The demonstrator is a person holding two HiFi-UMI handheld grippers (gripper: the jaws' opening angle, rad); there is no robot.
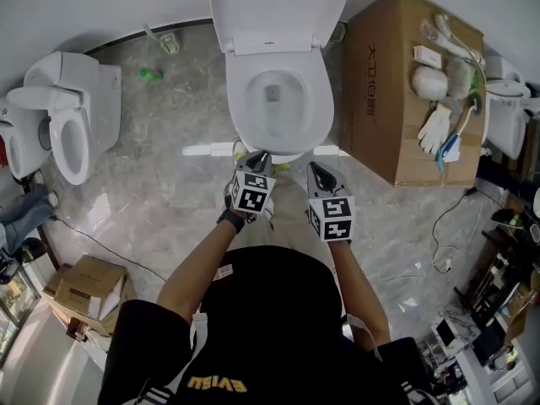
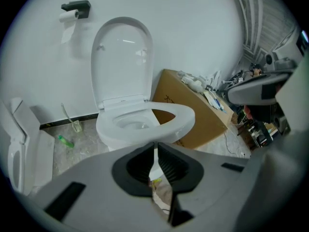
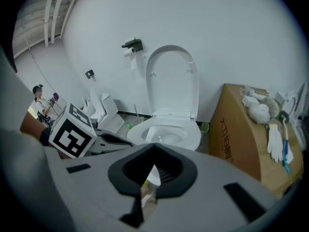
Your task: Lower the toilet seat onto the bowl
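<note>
A white toilet stands against the wall with its lid (image 1: 278, 7) upright. The seat ring (image 1: 240, 99) lies low over the bowl (image 1: 278, 146). In the left gripper view the seat (image 2: 179, 122) looks slightly lifted on the right, with brown box showing through its opening, so I cannot tell if it rests flat. Both grippers hang just in front of the bowl, pointing down at it and touching nothing. My left gripper (image 1: 261, 154) (image 2: 155, 146) is shut and empty. My right gripper (image 1: 316, 169) (image 3: 153, 151) is beside it, also shut and empty.
A large cardboard box (image 1: 405, 83) with gloves and brushes on top stands right of the toilet. A second toilet (image 1: 67, 125) is at the left, with a small box (image 1: 89, 289) nearer me. A green bottle (image 1: 150, 74) and cables (image 1: 439, 243) lie on the floor.
</note>
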